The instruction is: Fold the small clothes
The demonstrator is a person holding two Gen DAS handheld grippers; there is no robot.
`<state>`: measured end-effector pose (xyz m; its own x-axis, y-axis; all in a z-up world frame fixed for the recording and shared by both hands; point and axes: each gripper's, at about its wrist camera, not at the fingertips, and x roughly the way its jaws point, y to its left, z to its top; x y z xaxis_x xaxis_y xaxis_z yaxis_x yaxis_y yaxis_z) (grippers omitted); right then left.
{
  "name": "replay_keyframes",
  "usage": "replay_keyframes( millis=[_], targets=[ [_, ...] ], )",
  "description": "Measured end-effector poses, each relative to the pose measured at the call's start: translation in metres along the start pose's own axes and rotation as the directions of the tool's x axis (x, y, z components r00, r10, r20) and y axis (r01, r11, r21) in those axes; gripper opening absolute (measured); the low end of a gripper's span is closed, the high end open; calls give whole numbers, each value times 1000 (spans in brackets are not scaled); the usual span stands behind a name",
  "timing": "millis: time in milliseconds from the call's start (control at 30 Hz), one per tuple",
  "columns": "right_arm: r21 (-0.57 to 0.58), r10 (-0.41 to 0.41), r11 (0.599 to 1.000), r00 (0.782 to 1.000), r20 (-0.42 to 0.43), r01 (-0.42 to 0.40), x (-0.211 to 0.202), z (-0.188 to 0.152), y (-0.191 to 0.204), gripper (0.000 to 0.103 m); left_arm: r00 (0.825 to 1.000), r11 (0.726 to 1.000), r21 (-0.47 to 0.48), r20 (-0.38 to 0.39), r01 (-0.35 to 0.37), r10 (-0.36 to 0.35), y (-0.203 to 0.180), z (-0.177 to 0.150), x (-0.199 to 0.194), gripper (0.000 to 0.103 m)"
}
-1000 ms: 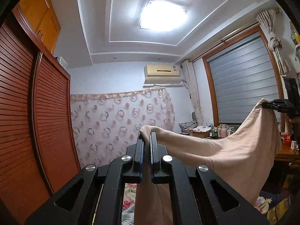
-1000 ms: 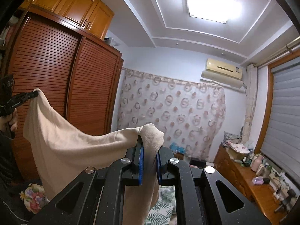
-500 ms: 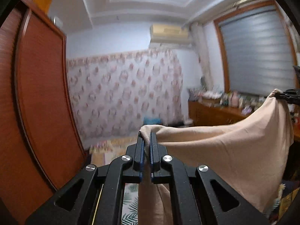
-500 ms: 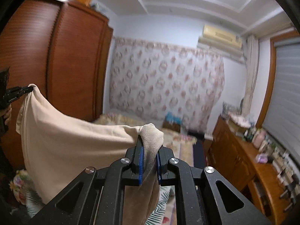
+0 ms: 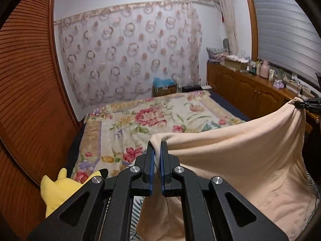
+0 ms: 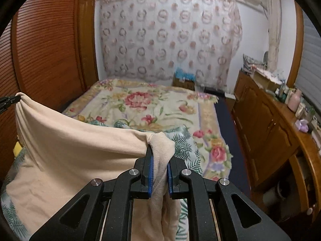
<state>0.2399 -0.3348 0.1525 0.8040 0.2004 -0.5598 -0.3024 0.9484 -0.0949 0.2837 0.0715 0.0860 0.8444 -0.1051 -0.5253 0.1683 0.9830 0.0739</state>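
Observation:
A beige garment (image 5: pixel 246 156) hangs stretched between my two grippers above the bed. My left gripper (image 5: pixel 156 146) is shut on one upper corner of it. My right gripper (image 6: pixel 159 150) is shut on the other corner, with a bunch of the beige garment (image 6: pixel 80 152) folded over its tips. Each gripper's tips show at the far edge of the other view, the right gripper (image 5: pixel 307 104) in the left wrist view and the left gripper (image 6: pixel 8 100) in the right wrist view. The cloth's lower part hangs down toward the bed.
A floral bedspread (image 5: pixel 140 120) covers the bed (image 6: pixel 152 108) ahead. A yellow plush toy (image 5: pixel 58 188) lies at the bed's near left. Wooden slatted wardrobe doors (image 5: pixel 24 80) stand on the left. A wooden sideboard (image 6: pixel 276 128) with bottles runs along the right.
Both grippers have tilted and come down with the garment: the views swung from the ceiling to the bed. The garment stays held at both corners.

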Motion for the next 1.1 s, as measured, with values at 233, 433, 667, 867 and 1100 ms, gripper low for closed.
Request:
replay_keyframes(
  millis=[233, 433, 667, 867, 1100],
  targets=[
    [31, 3, 1000, 996, -87, 0, 41, 13, -19, 11, 997, 1000, -2, -75, 11, -11, 1, -8, 55, 6],
    [68, 33, 997, 991, -132, -25, 68, 15, -24, 17, 991, 999, -22, -127, 33, -36, 5, -14, 86, 15],
    [102, 70, 993, 983, -172, -53, 73, -6, -28, 51, 976, 996, -55, -204, 65, -75, 14, -45, 87, 61],
    [135, 96, 988, 980, -172, -73, 46, -37, -29, 51, 967, 994, -82, -238, 72, -90, 17, -89, 71, 75],
    [186, 98, 981, 973, -208, -59, 26, -77, -37, 51, 951, 993, -101, -298, 56, -84, 13, -125, 71, 75]
  ],
)
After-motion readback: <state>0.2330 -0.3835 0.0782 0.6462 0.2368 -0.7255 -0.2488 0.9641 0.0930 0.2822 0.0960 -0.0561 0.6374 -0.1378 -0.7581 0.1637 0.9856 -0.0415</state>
